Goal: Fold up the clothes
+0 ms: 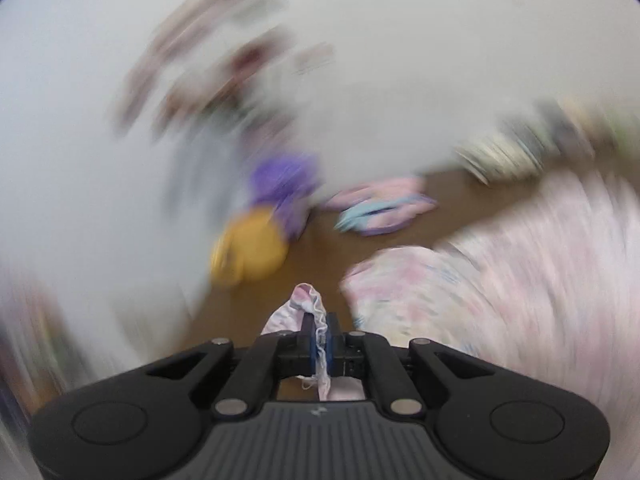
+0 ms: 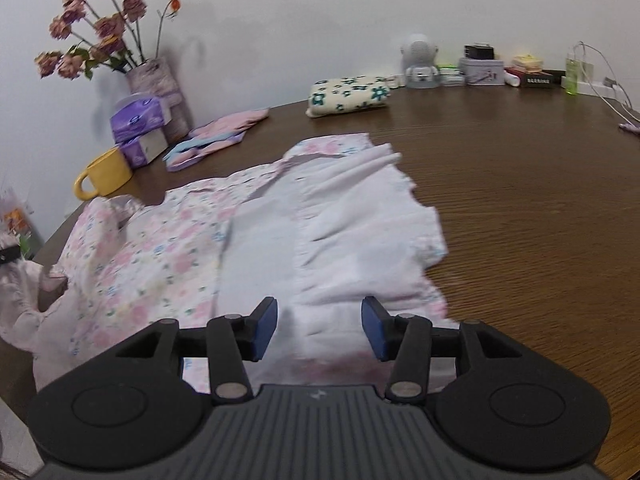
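Left gripper we see clamped on a frilled edge of the floral garment, the view smeared. Right gripper hovers with pads parted, nothing pinched, over the same garment, spread half-folded on the wooden table. We judge a fold underway; next, pinch the near hem.

Only a small embossed logo mark on the right gripper housing shows; unreadable. White lettering on a dark box beside the tin: too small to read.
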`<action>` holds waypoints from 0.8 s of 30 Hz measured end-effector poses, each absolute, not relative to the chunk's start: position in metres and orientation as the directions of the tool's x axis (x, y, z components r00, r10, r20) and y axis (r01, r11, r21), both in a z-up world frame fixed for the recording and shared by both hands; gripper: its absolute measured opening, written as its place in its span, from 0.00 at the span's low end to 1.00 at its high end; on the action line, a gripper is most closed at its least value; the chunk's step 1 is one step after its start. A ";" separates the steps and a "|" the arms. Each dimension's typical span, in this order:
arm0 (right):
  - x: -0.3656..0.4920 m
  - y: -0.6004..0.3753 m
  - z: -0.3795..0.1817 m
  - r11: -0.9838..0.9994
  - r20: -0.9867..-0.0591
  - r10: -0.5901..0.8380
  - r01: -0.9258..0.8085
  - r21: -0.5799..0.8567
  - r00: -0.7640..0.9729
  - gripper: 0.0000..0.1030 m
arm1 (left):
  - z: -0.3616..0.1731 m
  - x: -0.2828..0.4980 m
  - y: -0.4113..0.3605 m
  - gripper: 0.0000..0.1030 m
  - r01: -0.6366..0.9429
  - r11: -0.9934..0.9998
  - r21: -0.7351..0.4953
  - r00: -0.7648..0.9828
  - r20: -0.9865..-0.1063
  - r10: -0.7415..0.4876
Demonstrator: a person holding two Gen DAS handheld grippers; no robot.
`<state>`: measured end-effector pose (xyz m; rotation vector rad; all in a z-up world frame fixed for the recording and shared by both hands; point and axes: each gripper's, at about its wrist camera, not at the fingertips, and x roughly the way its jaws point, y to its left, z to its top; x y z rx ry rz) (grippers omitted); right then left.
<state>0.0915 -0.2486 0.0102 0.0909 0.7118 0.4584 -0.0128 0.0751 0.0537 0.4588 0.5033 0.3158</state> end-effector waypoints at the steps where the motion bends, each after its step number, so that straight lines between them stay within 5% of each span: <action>1: 0.094 -0.252 0.009 0.896 -0.607 0.438 -0.373 0.239 0.663 0.46 | 0.045 -0.012 0.051 0.03 -0.089 0.784 0.615 0.839 -0.378 0.392; 5: 0.096 -0.259 0.003 0.884 -0.593 0.464 -0.384 0.266 0.658 0.46 | 0.008 0.000 0.006 0.04 0.167 0.720 0.673 0.789 -0.529 0.312; 8: 0.094 -0.263 0.002 0.875 -0.576 0.482 -0.395 0.280 0.660 0.46 | 0.003 0.005 -0.003 0.09 0.182 0.726 0.664 0.778 -0.548 0.306; 12: 0.096 -0.272 0.002 0.871 -0.567 0.490 -0.392 0.294 0.662 0.47 | 0.012 0.003 -0.003 0.39 0.170 0.785 0.595 0.764 -0.583 0.277; 13: 0.097 -0.274 0.001 0.871 -0.567 0.491 -0.392 0.297 0.661 0.47 | 0.021 -0.002 0.003 0.49 0.157 0.821 0.549 0.762 -0.596 0.252; 20: 0.100 -0.278 -0.001 0.857 -0.555 0.515 -0.406 0.318 0.654 0.48 | 0.076 -0.030 0.073 0.58 0.018 0.999 0.033 0.768 -0.640 0.007; 24: 0.102 -0.275 -0.001 0.858 -0.555 0.514 -0.410 0.311 0.654 0.48 | 0.079 -0.016 0.118 0.62 -0.166 0.983 -0.084 0.752 -0.656 0.071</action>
